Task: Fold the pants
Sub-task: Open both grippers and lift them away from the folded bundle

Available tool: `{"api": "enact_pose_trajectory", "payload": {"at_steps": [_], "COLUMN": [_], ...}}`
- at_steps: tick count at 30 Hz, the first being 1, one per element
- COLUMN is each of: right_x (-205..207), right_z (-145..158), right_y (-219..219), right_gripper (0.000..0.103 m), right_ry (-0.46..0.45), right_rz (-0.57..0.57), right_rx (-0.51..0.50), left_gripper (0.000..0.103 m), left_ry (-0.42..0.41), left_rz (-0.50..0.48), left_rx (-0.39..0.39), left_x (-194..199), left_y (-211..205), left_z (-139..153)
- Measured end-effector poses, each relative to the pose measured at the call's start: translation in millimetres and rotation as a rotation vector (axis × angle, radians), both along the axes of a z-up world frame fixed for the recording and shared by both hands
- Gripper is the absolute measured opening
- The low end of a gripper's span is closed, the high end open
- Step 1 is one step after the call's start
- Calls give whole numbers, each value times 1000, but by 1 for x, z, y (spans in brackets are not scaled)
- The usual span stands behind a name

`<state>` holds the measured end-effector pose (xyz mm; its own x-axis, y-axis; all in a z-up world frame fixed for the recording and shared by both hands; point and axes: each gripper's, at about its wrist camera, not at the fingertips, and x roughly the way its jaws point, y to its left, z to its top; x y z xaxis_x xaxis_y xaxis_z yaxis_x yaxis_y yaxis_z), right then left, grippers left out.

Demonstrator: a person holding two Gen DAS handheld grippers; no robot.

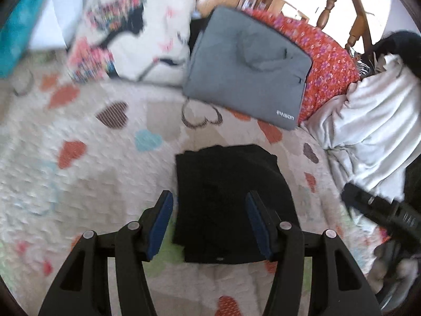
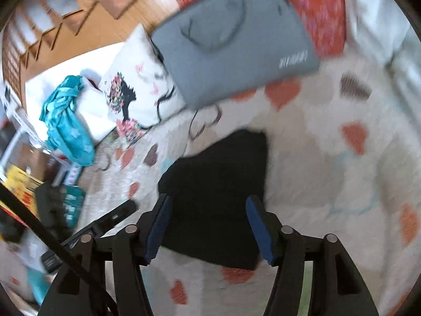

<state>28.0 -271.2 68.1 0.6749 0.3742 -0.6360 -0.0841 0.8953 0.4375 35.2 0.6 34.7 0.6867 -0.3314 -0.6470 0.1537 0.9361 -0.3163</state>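
The black pants [image 1: 226,197] lie folded into a compact rectangle on the heart-patterned bedspread [image 1: 92,163]. My left gripper [image 1: 209,205] is open and empty, hovering above the near part of the pants. In the right wrist view the same folded pants [image 2: 218,192] lie on the bedspread [image 2: 329,137]. My right gripper [image 2: 208,208] is open and empty above their near edge. The right gripper's body [image 1: 381,213] shows at the right edge of the left wrist view, and the left gripper's body [image 2: 105,221] shows at the lower left of the right wrist view.
A grey laptop sleeve [image 1: 247,71] leans on a red floral cushion [image 1: 329,63] behind the pants. A white printed pillow [image 1: 131,34] sits to its left. Crumpled white cloth [image 1: 373,121] lies at the right. Teal fabric [image 2: 65,123] and clutter lie beyond the bed's edge.
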Motion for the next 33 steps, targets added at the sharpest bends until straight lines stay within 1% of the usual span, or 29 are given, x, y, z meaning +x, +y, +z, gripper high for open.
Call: {"api": "enact_pose_trajectory", "payload": {"at_steps": [2,4,5,7,8,9,10,11,12,13,15,17,18,21,24,27,31,33], "right_x": [-16,-35,-46,-67,-80,-87,-95,-100,-102,-103,-106,-113,-116,-125,-131,-131,-127,-125], "right_z": [13,24,29,37,41,42,43,42,39,34,25,16,13,7,-1,-13,-30,-36], "right_y": [-2,-1,1,6,10,12,14,16,17,18,19,23,26,40,55,63,69,70], "right_gripper": [74,83,85,98,100,103,103,103,103,103,103,103,103,103,103,103,103,103], "right_ry": [-74,-157,-212,-307,-362,-391,-419,-421,-399,-358,-314,-289,-287,-294,-290,-247,-165,-146], "right_rz": [-58,-130,-169,-232,-269,-288,-307,-313,-312,-305,-297,-304,-305,-299,-261,-224,-179,-169], "right_rx": [-69,-156,-209,-291,-328,-345,-360,-368,-368,-357,-338,-330,-334,-376,-411,-399,-383,-380], "left_gripper": [57,57,59,66,70,77,81,89,94,95,99,103,103,103,103,103,103,103], "left_ry": [-39,-80,-105,-179,-216,-257,-298,-332,-362,-390,-434,-462,-476,-470,-425,-329,-207,-171], "left_rz": [43,91,115,173,198,226,256,285,313,336,367,388,392,374,358,351,344,328], "left_rx": [32,66,88,142,161,181,197,208,213,213,207,204,203,200,189,178,222,228], "left_x": [-16,-30,-37,-53,-61,-71,-80,-90,-98,-106,-122,-136,-143,-151,-154,-147,-135,-132], "left_y": [4,7,8,9,10,11,12,14,15,17,21,23,25,26,27,28,24,20], "left_z": [3,8,11,21,25,31,36,41,45,49,54,58,59,58,51,40,22,13]}}
